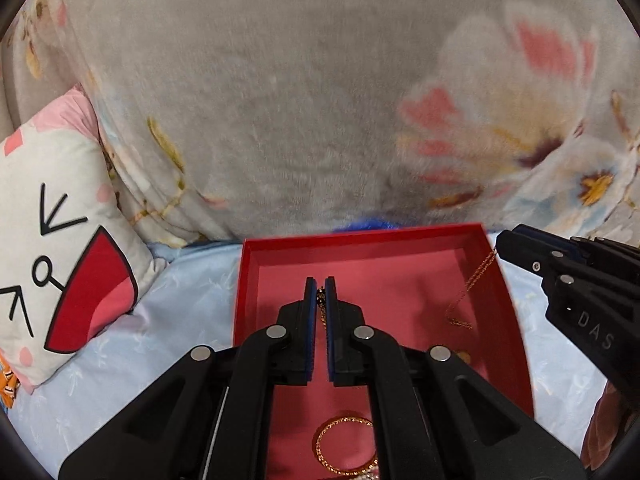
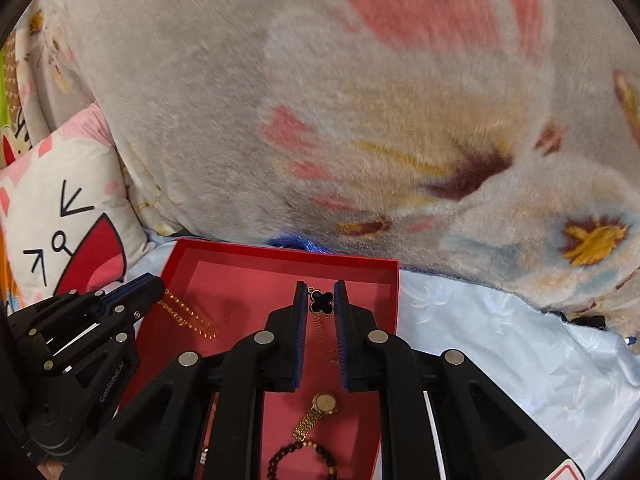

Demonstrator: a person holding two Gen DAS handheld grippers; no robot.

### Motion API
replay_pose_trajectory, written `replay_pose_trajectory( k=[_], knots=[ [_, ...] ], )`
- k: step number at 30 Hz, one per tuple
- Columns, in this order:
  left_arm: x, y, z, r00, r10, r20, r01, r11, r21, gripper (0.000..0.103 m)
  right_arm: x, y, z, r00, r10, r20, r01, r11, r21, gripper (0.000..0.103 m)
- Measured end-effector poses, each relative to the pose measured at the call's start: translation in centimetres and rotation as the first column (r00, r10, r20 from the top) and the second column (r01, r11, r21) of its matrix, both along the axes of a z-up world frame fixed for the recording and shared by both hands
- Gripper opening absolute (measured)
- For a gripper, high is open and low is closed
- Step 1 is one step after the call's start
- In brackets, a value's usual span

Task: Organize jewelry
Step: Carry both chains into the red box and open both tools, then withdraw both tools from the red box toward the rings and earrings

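A red tray (image 1: pixel 516 320) (image 2: pixel 188 249) lies on the bed. A thin gold necklace with a black clover pendant (image 2: pixel 321 302) is held between both grippers over the tray. My left gripper (image 1: pixel 320 286) (image 2: pixel 158 282) is shut on the chain (image 1: pixel 321 312), which hangs below it (image 2: pixel 188 318). My right gripper (image 2: pixel 321 292) (image 1: pixel 500 242) is shut on the pendant end; a chain loop (image 1: pixel 466 292) hangs from it. In the tray lie a gold bangle (image 1: pixel 344 448), a gold watch (image 2: pixel 320 410) and a dark bead bracelet (image 2: pixel 304 460).
A fluffy floral blanket (image 1: pixel 300 100) (image 2: pixel 360 120) rises just behind the tray. A cartoon-face pillow (image 1: pixel 52 248) (image 2: pixel 68 216) lies to the left. The tray rests on a pale blue sheet (image 1: pixel 188 300) (image 2: pixel 500 340).
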State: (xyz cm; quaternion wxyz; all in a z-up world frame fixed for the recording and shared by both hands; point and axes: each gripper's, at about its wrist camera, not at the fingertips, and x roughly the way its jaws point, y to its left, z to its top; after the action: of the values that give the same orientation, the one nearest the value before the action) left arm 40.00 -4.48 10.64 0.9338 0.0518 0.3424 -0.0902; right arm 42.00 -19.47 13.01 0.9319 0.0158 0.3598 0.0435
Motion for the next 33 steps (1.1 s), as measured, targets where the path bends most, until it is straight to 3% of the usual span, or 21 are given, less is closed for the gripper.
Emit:
replay_pose_trajectory(
  k=[13, 15, 17, 19, 24, 27, 33],
  knots=[
    [2.3, 0.4, -5.0, 0.996, 0.040, -0.084, -0.036, 0.998, 0.045, 0.005, 3.1, -0.8, -6.2, 0.989, -0.020, -0.145, 0.016, 0.999, -0.033, 0.013],
    [2.3, 0.4, -5.3, 0.996, 0.052, -0.076, -0.048, 0.998, 0.047, 0.006, 3.0, -0.5, -6.5, 0.990, -0.013, -0.143, 0.008, 0.999, -0.036, 0.019],
    [2.2, 0.6, -5.4, 0.996, 0.063, -0.062, -0.060, 0.997, 0.051, 0.018, 2.5, -0.5, -6.3, 0.992, -0.017, -0.126, 0.012, 0.999, -0.037, 0.023],
    [1.8, 0.7, -5.2, 0.997, 0.060, -0.051, -0.058, 0.998, 0.037, 0.021, 1.9, -0.6, -5.9, 0.994, -0.010, -0.112, 0.008, 1.000, -0.021, 0.024],
    [-0.7, 1.1, -3.9, 0.999, 0.049, -0.011, -0.048, 0.999, 0.022, 0.022, -2.2, -1.2, -4.1, 0.998, 0.025, -0.062, -0.024, 0.999, 0.025, 0.028],
    [-3.1, 1.9, -3.0, 0.999, 0.031, -0.024, -0.032, 0.999, -0.015, 0.030, -5.8, -1.2, -3.4, 0.998, 0.051, -0.043, -0.050, 0.999, 0.008, 0.029],
    [-10.5, 4.2, -2.3, 1.000, 0.008, 0.004, -0.008, 1.000, 0.007, 0.039, -14.6, -2.2, -3.3, 0.994, 0.106, -0.035, -0.104, 0.993, 0.053, 0.032]
  ],
)
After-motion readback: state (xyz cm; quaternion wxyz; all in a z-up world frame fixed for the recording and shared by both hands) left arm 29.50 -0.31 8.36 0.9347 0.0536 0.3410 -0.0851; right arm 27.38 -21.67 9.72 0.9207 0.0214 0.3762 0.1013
